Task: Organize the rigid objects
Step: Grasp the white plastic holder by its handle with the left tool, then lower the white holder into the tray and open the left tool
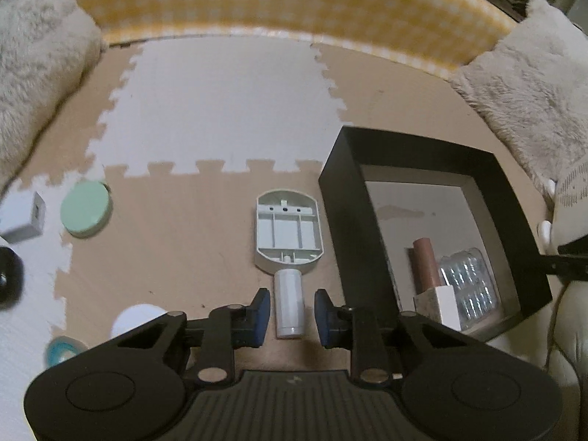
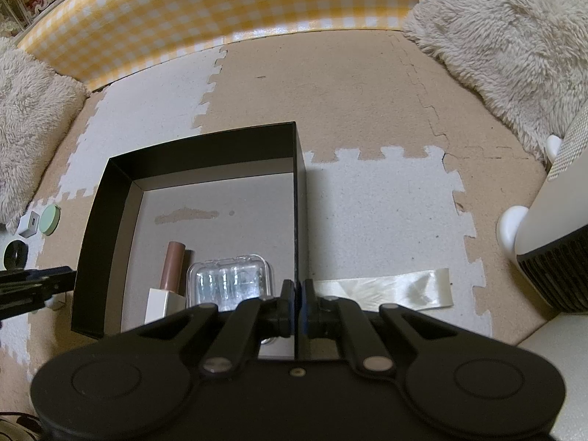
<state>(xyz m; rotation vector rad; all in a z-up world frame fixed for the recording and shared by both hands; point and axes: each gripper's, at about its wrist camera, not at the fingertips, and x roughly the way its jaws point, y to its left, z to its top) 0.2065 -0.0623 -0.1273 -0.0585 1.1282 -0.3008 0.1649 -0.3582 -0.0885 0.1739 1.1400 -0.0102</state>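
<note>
A pale paddle-shaped plastic piece (image 1: pixel 288 228) lies on the foam mat, its white round handle (image 1: pixel 289 303) pointing toward me. My left gripper (image 1: pixel 293 316) is low over it, with the blue pads on either side of the handle. A narrow gap shows on each side, so it is open. To the right stands a black box (image 1: pixel 343 198) (image 2: pixel 121 191). It holds a brown tube with a white cap (image 2: pixel 172 264) and a clear plastic case (image 2: pixel 229 283). My right gripper (image 2: pixel 297 294) is shut on the box's right wall.
A green round lid (image 1: pixel 86 207), a white cube (image 1: pixel 25 220), a white round thing (image 1: pixel 136 319) and a teal ring (image 1: pixel 60 349) lie left on the mat. A shiny ribbon strip (image 2: pixel 386 290) and a white appliance (image 2: pixel 544 250) are right of the box. A yellow checked cushion (image 1: pixel 257 0) and fluffy rugs border the floor.
</note>
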